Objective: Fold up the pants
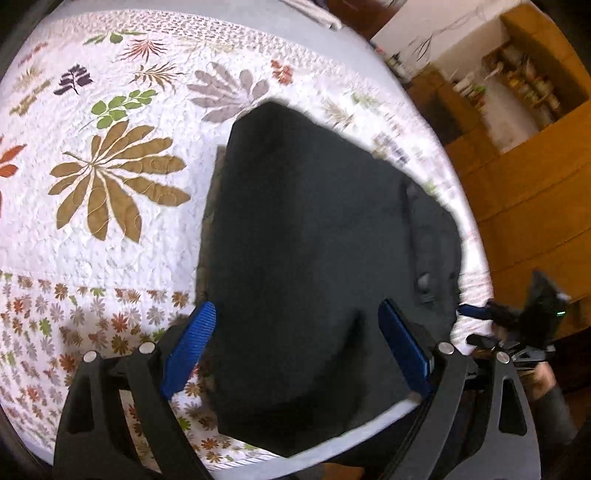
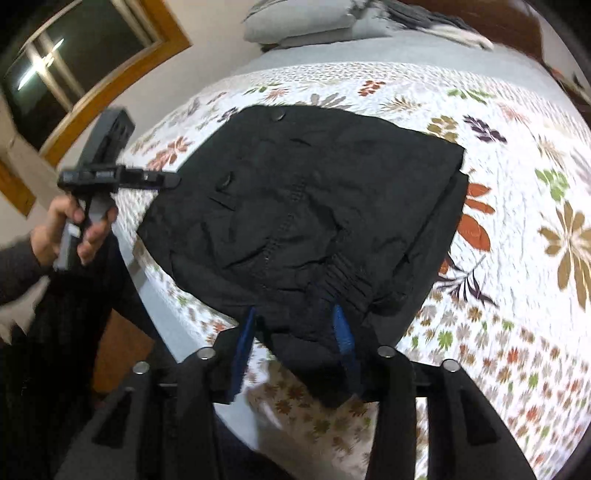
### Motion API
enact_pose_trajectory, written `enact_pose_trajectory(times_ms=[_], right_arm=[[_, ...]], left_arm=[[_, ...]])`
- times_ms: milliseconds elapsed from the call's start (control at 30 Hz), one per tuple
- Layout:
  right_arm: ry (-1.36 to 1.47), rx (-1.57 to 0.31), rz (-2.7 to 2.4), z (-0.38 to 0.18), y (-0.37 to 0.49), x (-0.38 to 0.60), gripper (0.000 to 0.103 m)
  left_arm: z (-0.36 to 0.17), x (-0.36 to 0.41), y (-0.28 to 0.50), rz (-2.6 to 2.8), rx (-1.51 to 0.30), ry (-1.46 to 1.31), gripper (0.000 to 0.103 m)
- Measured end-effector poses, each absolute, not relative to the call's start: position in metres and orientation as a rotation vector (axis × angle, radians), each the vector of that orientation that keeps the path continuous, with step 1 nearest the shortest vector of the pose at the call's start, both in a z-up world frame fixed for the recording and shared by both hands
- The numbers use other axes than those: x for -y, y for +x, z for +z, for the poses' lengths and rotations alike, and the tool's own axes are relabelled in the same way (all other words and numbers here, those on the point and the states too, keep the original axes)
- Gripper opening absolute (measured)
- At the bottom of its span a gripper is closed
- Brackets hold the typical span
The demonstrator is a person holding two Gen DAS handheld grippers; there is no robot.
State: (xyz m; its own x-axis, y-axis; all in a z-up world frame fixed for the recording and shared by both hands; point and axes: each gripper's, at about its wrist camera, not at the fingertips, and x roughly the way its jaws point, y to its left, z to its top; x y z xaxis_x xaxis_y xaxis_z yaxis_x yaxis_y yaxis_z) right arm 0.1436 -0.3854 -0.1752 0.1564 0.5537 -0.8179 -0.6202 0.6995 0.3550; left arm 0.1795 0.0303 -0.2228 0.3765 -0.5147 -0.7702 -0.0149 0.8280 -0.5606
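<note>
Left gripper (image 1: 295,345) jaws: wide open, blue pads (image 1: 188,347) far apart. Hangs over the near end of the black pants (image 1: 314,240). Pinches nothing; dark cloth down below, in the gap between the pads.

Right gripper (image 2: 295,341) jaws: about half apart. Has a corner of the pants between the two blue pads. Cannot tell if the pads squeeze the cloth or just sit beside it. Gathered, stretchy waist part of the pants just past the right-hand pad.

Next, the pants themselves. Lie flat on the bed, folded into a wide, short shape with more than one layer. Stick out a little at one side, where a lower layer peeks from under the top one. Show a seam down the middle, a few wrinkles, and round buttons (image 2: 277,115) close to the far edge. Sit near the side edge of the bed.

Under the pants, a white quilted bed cover (image 1: 110,258) with big leaves in brown, green, red and purple, and a strip of small flowers along the near edge.

Off to the side in the right wrist view, a hand (image 2: 81,229) in a dark sleeve, wrapped around the handle of the left gripper, blurry.

Far back: grey pillows (image 2: 295,22) at the head of the bed, a dark window (image 2: 74,62) in a wooden frame, and wooden shelves (image 1: 517,85) full of small things.
</note>
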Motion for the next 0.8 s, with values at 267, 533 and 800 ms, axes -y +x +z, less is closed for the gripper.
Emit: enact_pose_trajectory(times_ms=[267,533,800], right_arm=[[0.382,-1.241,0.676,-0.167,0.183,0.450,0.099],[0.857,-1.307,0.676,-0.219,0.225,0.492,0.100],[0.877,-1.410,0.697,-0.255,0.241,0.487,0.100]], left_arm=[[-0.238,-0.090,0.232,-0.490,-1.214,-0.717,0.091],[-0.292,-0.105,0.272,-0.684,-1.341,-0.986,0.091],[-0.323,-0.081,0.290,-0.827,-1.421,-0.976,0.091]])
